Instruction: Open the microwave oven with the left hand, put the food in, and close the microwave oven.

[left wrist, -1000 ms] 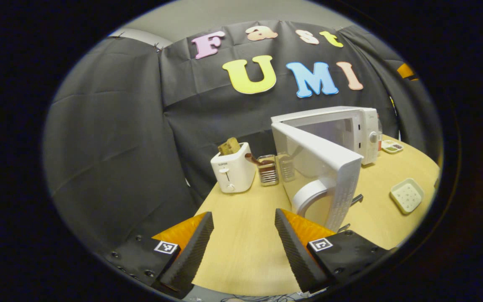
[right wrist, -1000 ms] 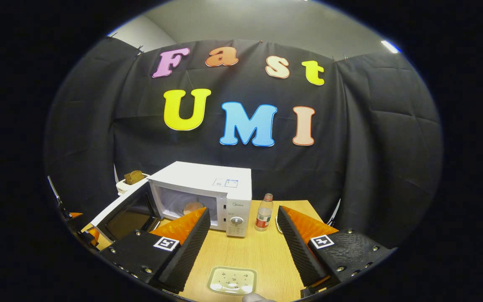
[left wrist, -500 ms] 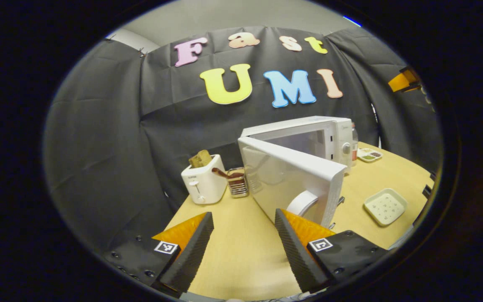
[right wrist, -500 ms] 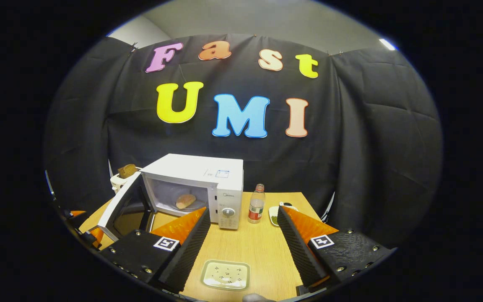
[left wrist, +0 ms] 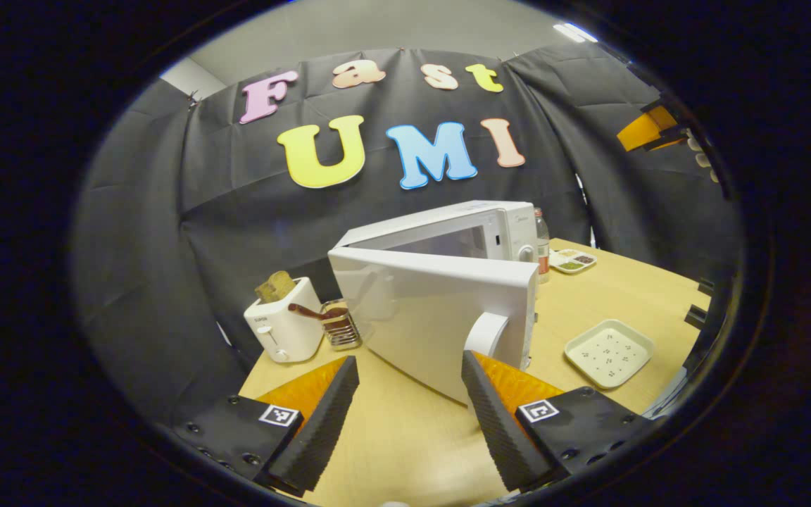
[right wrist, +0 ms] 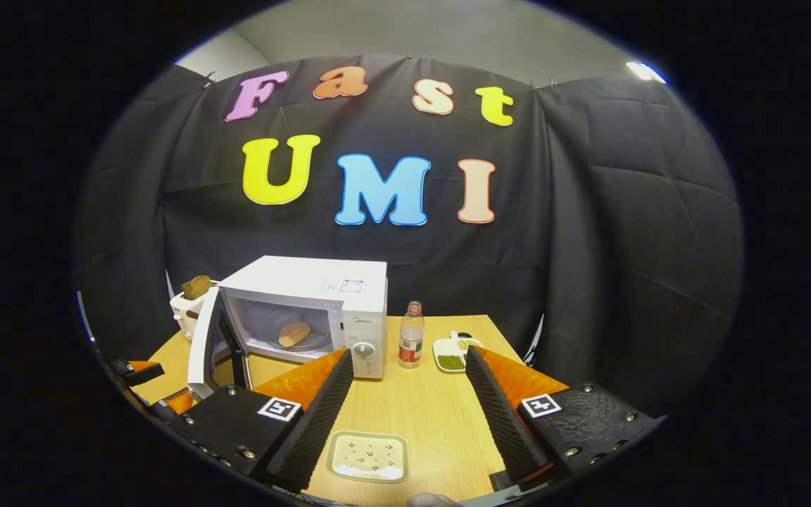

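Two of the three steps look done, judging from how things lie: the microwave oven stands at the back left of the table with its door part-way open, and the food, a bread roll, sits on the turntable inside the cavity. What is left is the closing. In the left gripper view the left gripper hovers with its jaws spread wide and nothing between them, its right-hand finger just in front of the door's curved handle; whether it touches the door I cannot tell. The next move, I judge, calls for a push on the door's outer face near the handle edge, swinging it home until the latch catches, without shoving the oven backward. The right gripper hangs over the near edge, likewise wide apart and empty, above an empty white tray. A small logo sits on the control panel above the dial, too small to read; the bottle carries a red label and the toaster a small mark, both illegible.
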The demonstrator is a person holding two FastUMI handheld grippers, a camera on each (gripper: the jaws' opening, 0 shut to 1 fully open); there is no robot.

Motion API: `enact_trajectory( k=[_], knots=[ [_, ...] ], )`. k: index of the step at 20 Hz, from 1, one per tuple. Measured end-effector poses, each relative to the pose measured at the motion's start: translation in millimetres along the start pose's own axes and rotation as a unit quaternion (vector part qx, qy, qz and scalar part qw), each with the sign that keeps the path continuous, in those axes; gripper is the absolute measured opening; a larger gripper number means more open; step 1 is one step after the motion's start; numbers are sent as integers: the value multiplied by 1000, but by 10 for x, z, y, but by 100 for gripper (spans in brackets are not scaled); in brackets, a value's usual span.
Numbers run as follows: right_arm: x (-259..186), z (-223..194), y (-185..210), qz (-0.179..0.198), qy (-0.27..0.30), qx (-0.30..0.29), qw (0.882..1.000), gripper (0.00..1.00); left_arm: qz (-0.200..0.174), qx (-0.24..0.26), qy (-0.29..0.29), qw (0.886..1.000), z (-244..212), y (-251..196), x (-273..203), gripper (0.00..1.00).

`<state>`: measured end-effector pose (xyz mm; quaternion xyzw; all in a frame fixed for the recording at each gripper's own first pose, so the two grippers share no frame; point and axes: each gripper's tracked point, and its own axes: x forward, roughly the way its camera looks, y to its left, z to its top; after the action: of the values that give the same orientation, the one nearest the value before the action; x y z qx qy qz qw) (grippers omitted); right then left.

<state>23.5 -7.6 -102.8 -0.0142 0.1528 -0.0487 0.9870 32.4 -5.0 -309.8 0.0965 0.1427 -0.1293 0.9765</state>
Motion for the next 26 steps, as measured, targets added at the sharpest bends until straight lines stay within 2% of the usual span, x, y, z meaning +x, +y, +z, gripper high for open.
enact_trajectory(
  k=[10,12,13,14,17,18,20,22,23,26],
  knots=[
    [-21,-154,-447,-40,24,10,999,98,-59,6,-9,998,297,-614,500,94],
    [18,-171,-526,-42,27,13,999,98,-60,14,-10,998,357,-722,616,94],
    [44,-171,-589,-44,28,11,999,98,-61,13,-11,998,397,-773,680,100],
    [73,-165,-633,-46,29,11,998,98,-62,9,-11,998,400,-824,743,98],
    [168,-183,-773,-51,36,7,998,98,-62,5,-8,998,459,-932,950,100],
    [196,-172,-805,-51,37,8,998,98,-61,3,-7,998,468,-949,1021,94],
    [256,-165,-874,-53,38,8,998,98,-61,2,-7,998,532,-989,1145,94],
    [310,-155,-932,-54,40,4,998,98,-65,-1,-8,998,577,-1063,1250,100],
    [338,-150,-951,-53,42,5,998,98,-67,0,-8,998,605,-1094,1296,98],
    [432,-121,-987,-49,44,5,998,98,-69,5,-10,998,648,-1171,1410,100]
  ],
)
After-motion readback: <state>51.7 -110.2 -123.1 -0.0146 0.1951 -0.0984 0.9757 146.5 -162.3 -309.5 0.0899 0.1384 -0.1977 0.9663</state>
